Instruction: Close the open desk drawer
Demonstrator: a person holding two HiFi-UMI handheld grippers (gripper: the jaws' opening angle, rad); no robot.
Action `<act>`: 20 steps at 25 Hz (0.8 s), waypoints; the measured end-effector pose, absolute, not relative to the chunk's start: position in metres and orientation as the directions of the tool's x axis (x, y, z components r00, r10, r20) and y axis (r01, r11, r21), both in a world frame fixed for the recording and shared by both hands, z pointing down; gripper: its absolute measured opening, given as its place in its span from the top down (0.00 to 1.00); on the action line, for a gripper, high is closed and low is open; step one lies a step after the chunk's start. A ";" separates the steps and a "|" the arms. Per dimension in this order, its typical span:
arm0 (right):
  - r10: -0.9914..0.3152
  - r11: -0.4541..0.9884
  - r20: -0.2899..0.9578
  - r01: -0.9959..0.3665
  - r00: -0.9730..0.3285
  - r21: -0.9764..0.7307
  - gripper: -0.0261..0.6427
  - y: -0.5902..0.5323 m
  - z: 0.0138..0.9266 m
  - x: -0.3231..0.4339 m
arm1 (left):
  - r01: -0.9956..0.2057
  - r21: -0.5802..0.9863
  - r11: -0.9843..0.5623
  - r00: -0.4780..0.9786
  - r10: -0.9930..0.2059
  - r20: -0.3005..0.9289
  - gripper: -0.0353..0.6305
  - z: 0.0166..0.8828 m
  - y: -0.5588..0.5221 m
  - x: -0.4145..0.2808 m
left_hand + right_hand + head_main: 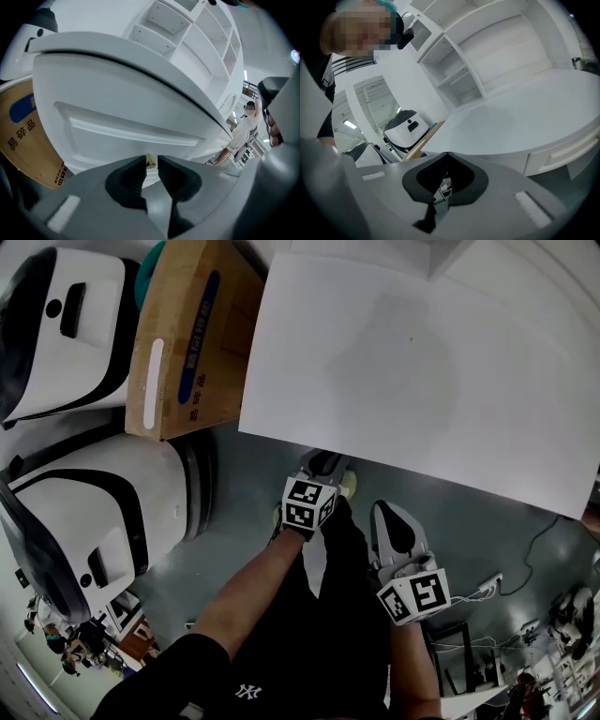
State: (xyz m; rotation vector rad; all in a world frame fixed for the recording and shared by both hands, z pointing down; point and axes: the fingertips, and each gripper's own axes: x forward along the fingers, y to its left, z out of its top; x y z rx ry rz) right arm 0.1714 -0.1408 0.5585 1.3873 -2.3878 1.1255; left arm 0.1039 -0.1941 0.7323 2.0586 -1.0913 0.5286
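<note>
- The white counter [412, 362] lies ahead of and above both hand-held grippers, and its front edge overhangs the left one.
- Two white, black-trimmed machines [103, 512] stand on the floor well to the left of the left hand-held gripper, one behind the other.
- A white shelf unit [187, 33] rises behind the counter, above and beyond the left hand-held gripper.
- A cardboard box [183, 334] stands to the left and ahead of the left hand-held gripper, between the machines and the counter's left side.
- The drawer front [126, 131], white with a sunken panel, fills the space directly ahead of the left hand-held gripper, just under the counter's edge.
- The left hand-held gripper [151, 166] has its jaws drawn almost together, pinching a small cream knob [150, 160] at their tips, up against the drawer front.
- The right hand-held gripper [446, 155] is held lower and to the right, with its jaws closed on nothing. The counter's edge is ahead of it.
- A power strip [487, 587] with a cable lies on the floor just right of the right hand-held gripper.
</note>
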 end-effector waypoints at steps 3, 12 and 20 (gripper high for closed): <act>-0.700 0.277 0.465 -0.805 -0.543 -0.524 0.92 -0.133 0.552 0.167 | -0.817 0.421 -0.395 0.577 -0.531 0.621 0.83 0.718 -0.188 0.101; -0.744 0.250 0.442 -0.822 -0.501 -0.511 0.92 -0.105 0.524 0.148 | -0.744 0.437 -0.505 0.667 -0.520 0.534 0.94 0.641 -0.152 0.092; -0.795 0.246 0.399 -0.844 -0.457 -0.476 0.93 -0.080 0.482 0.131 | -0.679 0.430 -0.595 0.733 -0.530 0.426 0.94 0.531 -0.116 0.071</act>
